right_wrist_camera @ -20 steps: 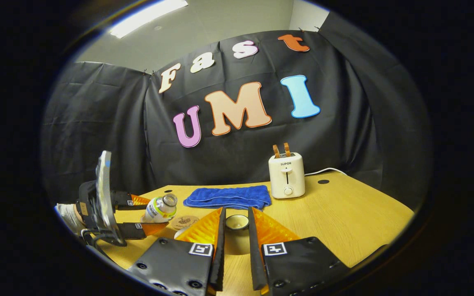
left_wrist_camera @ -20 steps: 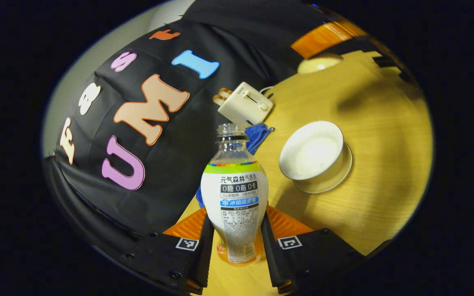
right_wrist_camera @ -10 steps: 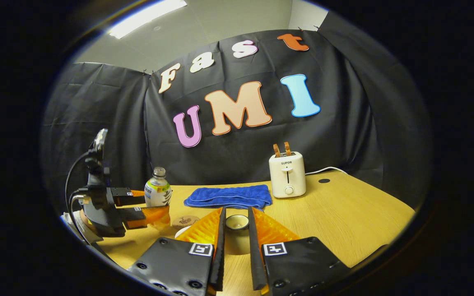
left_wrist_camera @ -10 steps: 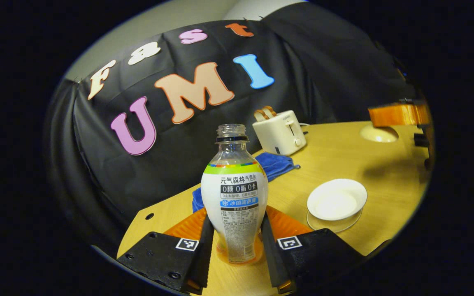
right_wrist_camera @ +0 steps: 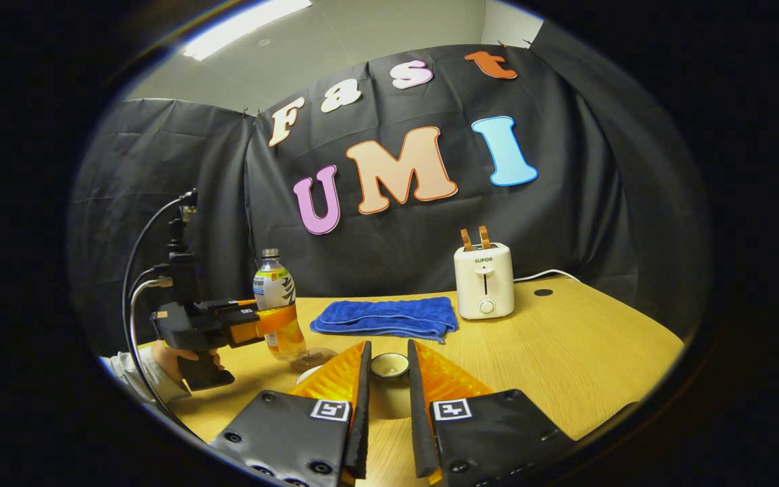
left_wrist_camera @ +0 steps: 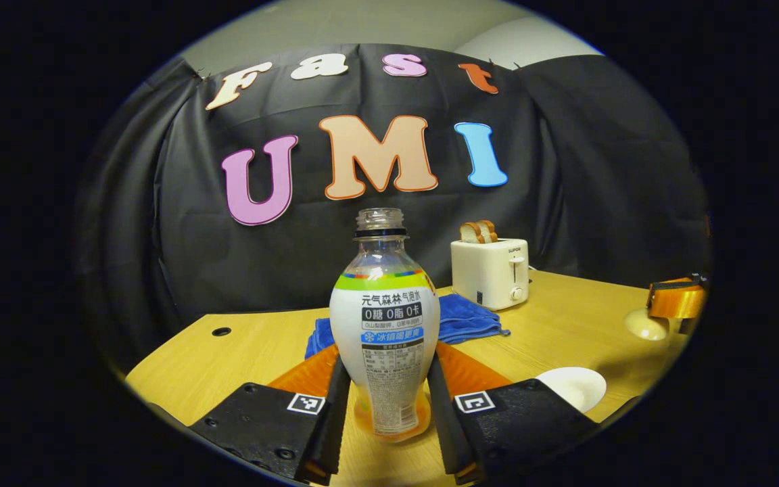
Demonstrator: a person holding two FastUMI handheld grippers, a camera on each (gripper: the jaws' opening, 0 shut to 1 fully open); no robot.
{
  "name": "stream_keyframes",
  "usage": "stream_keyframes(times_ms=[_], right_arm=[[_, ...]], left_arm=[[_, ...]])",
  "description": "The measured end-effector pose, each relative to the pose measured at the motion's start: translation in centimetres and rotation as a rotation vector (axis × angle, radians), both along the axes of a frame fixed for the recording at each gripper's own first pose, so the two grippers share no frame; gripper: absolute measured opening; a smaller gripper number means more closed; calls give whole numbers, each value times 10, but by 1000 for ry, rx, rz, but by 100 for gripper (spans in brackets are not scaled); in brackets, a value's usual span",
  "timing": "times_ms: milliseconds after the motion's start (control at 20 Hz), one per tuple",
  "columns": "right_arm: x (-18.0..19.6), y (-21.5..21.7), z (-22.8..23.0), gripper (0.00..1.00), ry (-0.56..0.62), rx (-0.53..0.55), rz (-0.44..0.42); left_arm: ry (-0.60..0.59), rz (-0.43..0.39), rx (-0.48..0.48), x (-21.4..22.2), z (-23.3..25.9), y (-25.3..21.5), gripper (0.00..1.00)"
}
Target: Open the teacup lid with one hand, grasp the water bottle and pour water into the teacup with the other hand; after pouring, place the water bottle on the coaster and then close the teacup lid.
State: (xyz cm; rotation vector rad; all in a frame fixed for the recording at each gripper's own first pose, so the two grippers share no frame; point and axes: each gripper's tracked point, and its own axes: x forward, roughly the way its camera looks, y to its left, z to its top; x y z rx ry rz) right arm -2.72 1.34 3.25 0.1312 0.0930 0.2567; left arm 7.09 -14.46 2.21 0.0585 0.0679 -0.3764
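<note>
Table (right_wrist_camera: 565,352): pale wood grain, with a small round hole near its far left edge in the left gripper view and another behind the toaster in the right gripper view. Black cloth wall behind it; grey ceiling with a lit strip lamp (right_wrist_camera: 247,27) at 11 o'clock in the right gripper view.

Left hand-held gripper (left_wrist_camera: 384,406): both fingers pressed on the lower body of the water bottle (left_wrist_camera: 385,325), which stands upright, uncapped, with orange liquid at its base. In the right gripper view the same hand-held gripper sits at 9 o'clock, held by a hand (right_wrist_camera: 173,355), bottle upright over or on the round coaster (right_wrist_camera: 314,356); contact cannot be told.

Blue towel (right_wrist_camera: 386,316): folded, flat on the table, just right of the bottle and left of the toaster.

Teacup (left_wrist_camera: 575,387): white, open, at 4 o'clock in the left gripper view, partly hidden by the finger.

Right hand-held gripper (right_wrist_camera: 388,406): fingers narrowly parted with the teacup lid (right_wrist_camera: 389,365) between them, knob up; whether both press on it cannot be told. In the left gripper view it sits at 3 o'clock, the pale lid hanging under it, clear of the table.

Toaster (right_wrist_camera: 484,281): white, two slices raised, cord trailing right, at the table's far edge.
</note>
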Motion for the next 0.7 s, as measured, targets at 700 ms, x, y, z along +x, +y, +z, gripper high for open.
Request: stream_keyframes(times_ms=[700], right_arm=[[6,1,-14,32,33,-5,-2]], left_arm=[[19,8,-63,27,-17,-13,56]])
